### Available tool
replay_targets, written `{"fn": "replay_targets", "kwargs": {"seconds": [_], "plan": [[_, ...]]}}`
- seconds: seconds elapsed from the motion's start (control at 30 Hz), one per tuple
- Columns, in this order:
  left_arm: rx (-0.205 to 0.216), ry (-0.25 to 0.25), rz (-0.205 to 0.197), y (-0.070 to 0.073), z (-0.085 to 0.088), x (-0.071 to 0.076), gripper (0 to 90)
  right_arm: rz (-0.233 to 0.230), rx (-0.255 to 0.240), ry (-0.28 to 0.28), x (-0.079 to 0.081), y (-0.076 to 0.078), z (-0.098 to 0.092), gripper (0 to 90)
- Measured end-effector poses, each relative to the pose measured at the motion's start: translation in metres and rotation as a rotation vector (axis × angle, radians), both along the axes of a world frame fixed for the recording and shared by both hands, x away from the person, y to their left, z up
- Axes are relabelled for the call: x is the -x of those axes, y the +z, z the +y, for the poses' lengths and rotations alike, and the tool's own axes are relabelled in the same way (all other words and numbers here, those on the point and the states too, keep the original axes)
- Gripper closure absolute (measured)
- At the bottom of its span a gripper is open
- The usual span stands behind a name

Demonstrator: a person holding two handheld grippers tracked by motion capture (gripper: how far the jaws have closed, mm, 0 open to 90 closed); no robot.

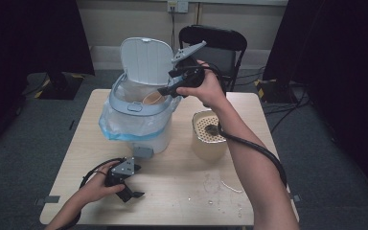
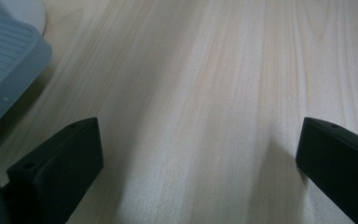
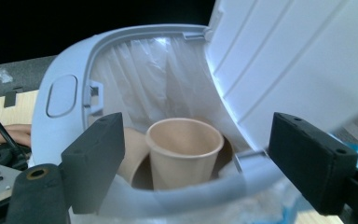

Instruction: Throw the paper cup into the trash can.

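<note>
Pedal bin (image 1: 141, 115) stands on table (image 1: 182, 191), far-left of centre, lid (image 1: 146, 60) flipped up and back. Inside: thin white plastic liner (image 3: 140, 70), crinkly, w/ blue-edged excess bunched around the outside of the body. Paper cup (image 3: 182, 151) sits upright in the bin mouth, tan, plain, tapered, empty as far as can be seen; a 2nd tan cup (image 3: 135, 156) lies tilted just beside it, touching or nearly so, can't tell. In high view one tan cup (image 1: 153, 98) shows at the bin rim, right by the jaw tips.

R gripper (image 1: 170, 88) held above the bin opening, pointed down and left into it. Jaws spread wide, released: in right gripper view the upright cup is between them but pads (image 3: 95, 158) stand clear of it on both sides, no contact. Lid's ribbed white underside is close beside the right-hand jaw.

L gripper (image 1: 130, 191) rests low at table's near-left, hand (image 1: 93, 189) on it. Jaws wide apart, nothing between, just bare pale wood-grain tabletop (image 2: 205, 93). Grey ribbed foot pedal (image 2: 4, 65) of the bin at the corner of left gripper view.

Other: cream round container (image 1: 210, 136) w/ perforated top, right of bin, forearm crossing over it; cable (image 1: 258, 153) trails along the arm. Small crumbs/scraps (image 1: 220, 187) on table near-right. Black folding chair (image 1: 218, 48) behind table.
</note>
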State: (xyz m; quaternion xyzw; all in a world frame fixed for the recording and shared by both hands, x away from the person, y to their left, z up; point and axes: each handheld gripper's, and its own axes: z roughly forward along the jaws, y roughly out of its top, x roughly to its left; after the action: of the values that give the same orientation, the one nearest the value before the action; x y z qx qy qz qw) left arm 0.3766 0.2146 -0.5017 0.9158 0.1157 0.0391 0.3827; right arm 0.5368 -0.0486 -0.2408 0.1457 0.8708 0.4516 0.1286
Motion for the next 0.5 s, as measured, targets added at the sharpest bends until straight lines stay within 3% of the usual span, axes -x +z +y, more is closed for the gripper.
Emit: {"fn": "replay_targets", "kwargs": {"seconds": [0.17,0.5], "plan": [[-0.008,0.000,0.000,0.001,0.000,0.000,0.0,0.009,0.007,-0.036,-0.006,-0.007,-0.012,19.2],[-0.006,0.001,0.000,0.000,0.000,0.000,0.0,0.027,0.015,-0.076,-0.024,-0.013,-0.017,19.5]]}}
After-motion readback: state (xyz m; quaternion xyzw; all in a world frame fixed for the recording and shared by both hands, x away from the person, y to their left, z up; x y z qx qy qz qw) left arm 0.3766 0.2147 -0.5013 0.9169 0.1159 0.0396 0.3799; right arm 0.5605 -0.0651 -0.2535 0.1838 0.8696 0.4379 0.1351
